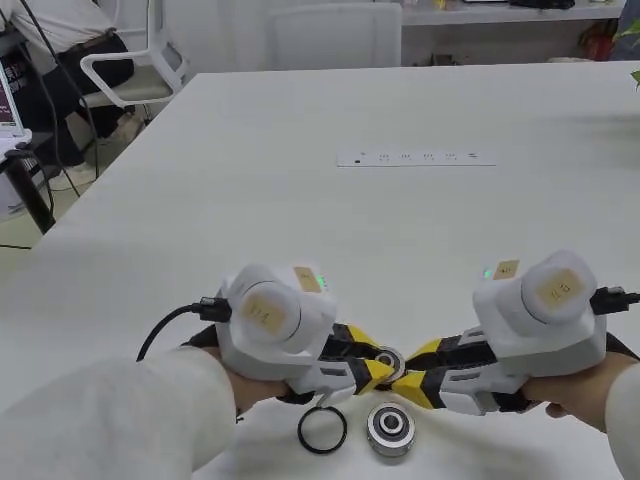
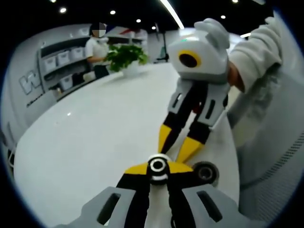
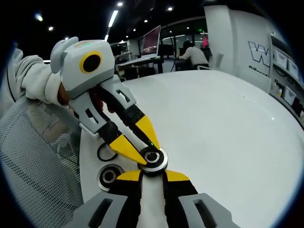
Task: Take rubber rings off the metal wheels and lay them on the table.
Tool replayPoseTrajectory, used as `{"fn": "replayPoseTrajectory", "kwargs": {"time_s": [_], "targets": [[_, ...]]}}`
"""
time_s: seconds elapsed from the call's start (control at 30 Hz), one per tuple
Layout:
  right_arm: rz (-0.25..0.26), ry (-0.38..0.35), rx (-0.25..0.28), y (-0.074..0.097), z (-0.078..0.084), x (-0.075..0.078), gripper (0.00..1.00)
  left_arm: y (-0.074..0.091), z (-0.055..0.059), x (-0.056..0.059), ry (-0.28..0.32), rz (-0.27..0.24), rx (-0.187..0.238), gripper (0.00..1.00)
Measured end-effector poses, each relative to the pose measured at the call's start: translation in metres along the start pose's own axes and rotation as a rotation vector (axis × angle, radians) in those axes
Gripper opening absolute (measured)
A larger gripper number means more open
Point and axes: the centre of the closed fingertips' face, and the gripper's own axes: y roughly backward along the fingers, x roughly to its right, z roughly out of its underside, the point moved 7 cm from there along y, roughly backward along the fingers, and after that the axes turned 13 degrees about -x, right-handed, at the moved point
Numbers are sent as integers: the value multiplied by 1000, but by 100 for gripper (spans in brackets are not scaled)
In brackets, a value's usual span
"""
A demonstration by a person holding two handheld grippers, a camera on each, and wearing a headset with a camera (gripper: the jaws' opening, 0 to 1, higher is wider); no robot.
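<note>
A small metal wheel point(image 1: 388, 359) with a black rubber ring around it is held just above the white table point(image 1: 330, 230), between both grippers. My left gripper point(image 1: 374, 353) comes in from the left and is shut on the wheel point(image 2: 158, 164). My right gripper point(image 1: 406, 366) comes in from the right, and its jaws are closed on the wheel's near rim point(image 3: 156, 159). On the table below them lie a loose black rubber ring point(image 1: 322, 430) and a second metal wheel point(image 1: 390, 428). These also show in the right gripper view as ring point(image 3: 107, 153) and wheel point(image 3: 110, 176).
A flat white power strip point(image 1: 415, 158) lies mid-table. An office chair point(image 1: 125, 78) stands off the far left corner. A potted plant point(image 2: 124, 56) sits at the table's far end with a person behind it. The table's near edge is right under my hands.
</note>
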Motion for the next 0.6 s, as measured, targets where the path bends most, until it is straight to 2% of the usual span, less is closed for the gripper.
{"fn": "replayPoseTrajectory", "kwargs": {"time_s": [0.6], "targets": [[-1, 23, -12, 2, 1, 0, 9, 0, 0, 0, 15, -1, 1, 14]]}}
